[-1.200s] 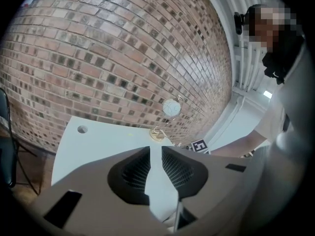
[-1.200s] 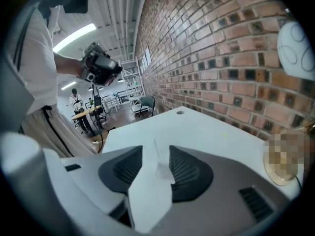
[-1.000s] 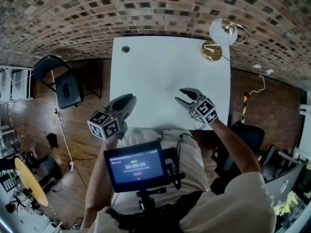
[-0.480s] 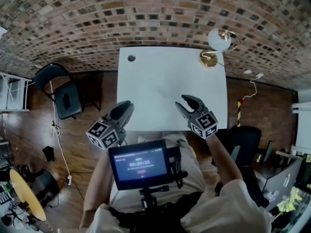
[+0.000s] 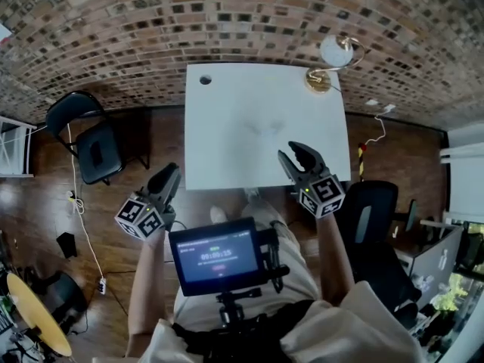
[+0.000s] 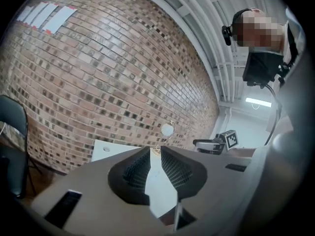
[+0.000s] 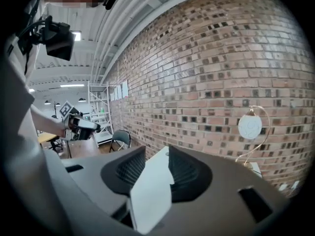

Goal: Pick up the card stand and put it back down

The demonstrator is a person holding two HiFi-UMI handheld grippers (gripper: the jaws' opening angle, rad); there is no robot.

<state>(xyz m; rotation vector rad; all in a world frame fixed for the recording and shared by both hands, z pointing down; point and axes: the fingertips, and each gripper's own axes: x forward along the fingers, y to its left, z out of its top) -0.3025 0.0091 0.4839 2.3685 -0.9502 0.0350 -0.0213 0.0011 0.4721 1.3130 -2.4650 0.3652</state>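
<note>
Near the middle of the white table [image 5: 227, 104] a faint grey shape is seen. It may be the card stand [image 5: 262, 127], though it is too dim to be told for certain. It is touched by neither gripper. The right gripper [image 5: 297, 153] is held over the table's near edge, toward the right side and apart from that shape. Its jaws are set well apart and are being closed, and nothing is caught between them; only table top is shown in the gap in the right gripper view. The left gripper [image 5: 169, 172] is held off the table, just beyond its near left corner, over the wooden floor [image 5: 91, 210]. Its jaws are parted by a narrow slot only, and nothing is gripped. A lamp [image 5: 333, 51] is set at the table's far right corner, before the brick wall [image 5: 151, 21]. A black chair [image 5: 94, 146] is placed left of the table.
</note>
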